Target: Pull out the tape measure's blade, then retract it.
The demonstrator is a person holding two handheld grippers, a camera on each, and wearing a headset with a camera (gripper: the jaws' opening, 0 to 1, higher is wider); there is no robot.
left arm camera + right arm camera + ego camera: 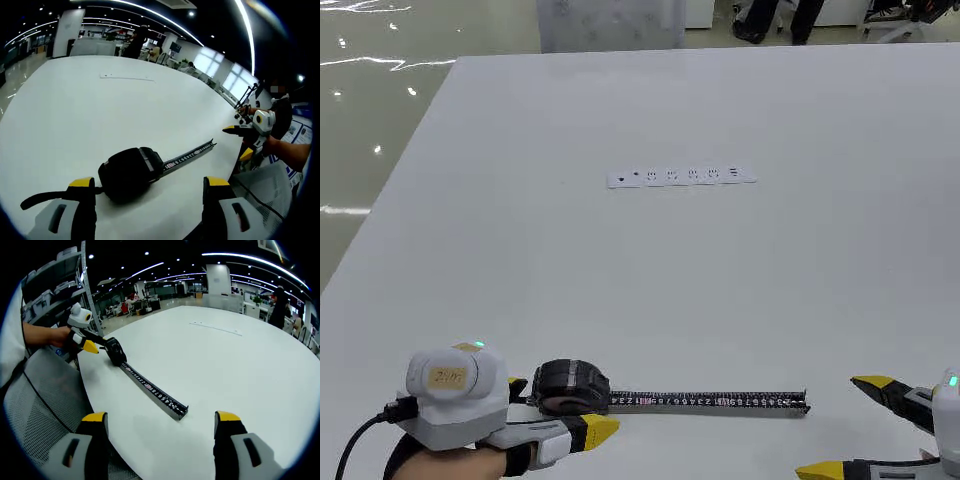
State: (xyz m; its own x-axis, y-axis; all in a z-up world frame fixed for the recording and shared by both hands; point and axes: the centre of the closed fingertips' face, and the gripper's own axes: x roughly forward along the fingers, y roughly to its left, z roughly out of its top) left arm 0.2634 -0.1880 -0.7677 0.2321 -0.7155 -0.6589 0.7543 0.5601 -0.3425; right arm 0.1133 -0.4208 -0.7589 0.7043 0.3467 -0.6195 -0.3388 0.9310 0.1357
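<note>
A black tape measure [570, 387] lies near the table's front edge. Its blade [710, 403] is drawn out to the right and lies flat, ending in a hook [806, 405]. My left gripper [560, 406] is open, its yellow-tipped jaws standing to either side of the case without pressing it. In the left gripper view the case [131, 172] sits just ahead between the wide jaws [150, 182]. My right gripper [847, 425] is open, a little right of the blade's end. The blade's end [179, 412] lies just ahead of the right gripper's [161, 416] jaws.
A white power strip [682, 176] lies flat at the middle of the white table [720, 280]. Shiny floor [370, 120] lies off the table's left edge. A grey mesh chair [45, 405] is below the table's near edge.
</note>
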